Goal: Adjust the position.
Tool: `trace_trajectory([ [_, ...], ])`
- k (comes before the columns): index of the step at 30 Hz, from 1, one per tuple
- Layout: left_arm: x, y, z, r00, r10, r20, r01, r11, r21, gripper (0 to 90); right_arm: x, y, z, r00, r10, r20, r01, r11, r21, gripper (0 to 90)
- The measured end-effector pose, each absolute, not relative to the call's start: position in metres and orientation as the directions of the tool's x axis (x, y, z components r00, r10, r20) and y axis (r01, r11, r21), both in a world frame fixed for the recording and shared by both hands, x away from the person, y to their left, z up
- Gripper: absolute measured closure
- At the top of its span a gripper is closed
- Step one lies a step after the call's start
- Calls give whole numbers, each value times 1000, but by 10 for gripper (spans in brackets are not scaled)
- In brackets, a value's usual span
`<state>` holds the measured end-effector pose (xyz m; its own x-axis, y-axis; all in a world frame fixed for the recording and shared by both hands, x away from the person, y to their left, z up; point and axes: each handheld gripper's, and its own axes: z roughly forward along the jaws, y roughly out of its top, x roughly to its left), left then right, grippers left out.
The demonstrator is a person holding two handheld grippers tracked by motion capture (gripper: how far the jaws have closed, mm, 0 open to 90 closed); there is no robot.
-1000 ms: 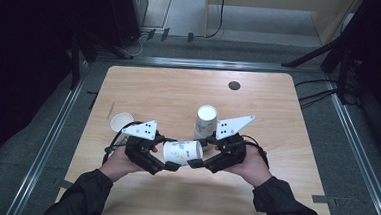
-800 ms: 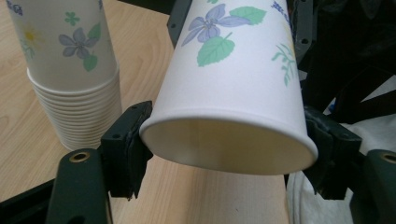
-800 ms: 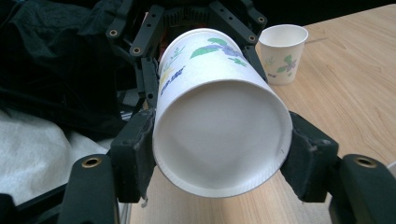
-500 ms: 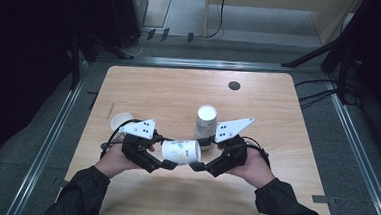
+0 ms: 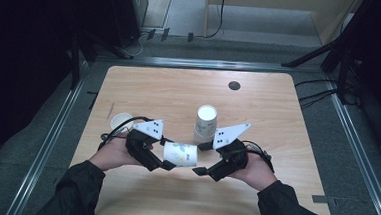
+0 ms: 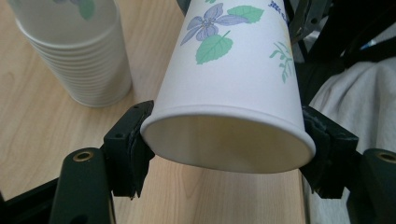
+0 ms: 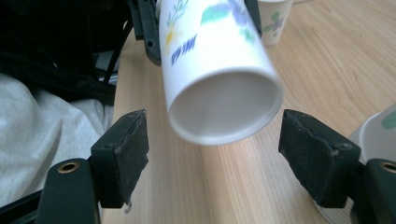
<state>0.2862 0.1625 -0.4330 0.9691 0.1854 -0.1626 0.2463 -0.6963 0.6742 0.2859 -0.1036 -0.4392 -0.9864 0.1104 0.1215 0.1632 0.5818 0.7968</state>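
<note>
Your left gripper [image 6: 226, 140] clamps the rim of a smooth, tapered paper cup [image 5: 179, 153], held sideways above the wood-grain table [image 5: 278, 118]. Your right gripper [image 7: 215, 154] has just opened, jaws off it. Behind the cup stands a ribbed stack [image 5: 205, 122].

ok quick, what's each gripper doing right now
Left gripper: shut on the cup, at its rim.
Right gripper: open, jaws just opened, pads clear of the cup's base.

A light wooden table [image 5: 288, 118] stands on grey floor [image 5: 355, 162], with dark surroundings beyond.
</note>
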Motion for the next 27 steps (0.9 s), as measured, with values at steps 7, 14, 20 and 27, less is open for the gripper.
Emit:
trace_trajectory([
  [7, 288, 145, -442, 974, 179, -140, 227, -775, 590, 279, 286, -97, -450, -988, 101, 120, 157, 619, 769, 253],
  [14, 287, 135, -449, 973, 193, -127, 231, -822, 520, 278, 288, -88, -463, -991, 85, 102, 133, 664, 736, 267],
  [20, 286, 128, -452, 976, 177, -125, 217, -841, 497, 274, 288, -80, -472, -993, 70, 99, 120, 697, 707, 288],
  [27, 286, 124, -455, 976, 177, -129, 218, -847, 485, 270, 285, -74, -476, -997, 44, 66, 77, 729, 681, 339],
])
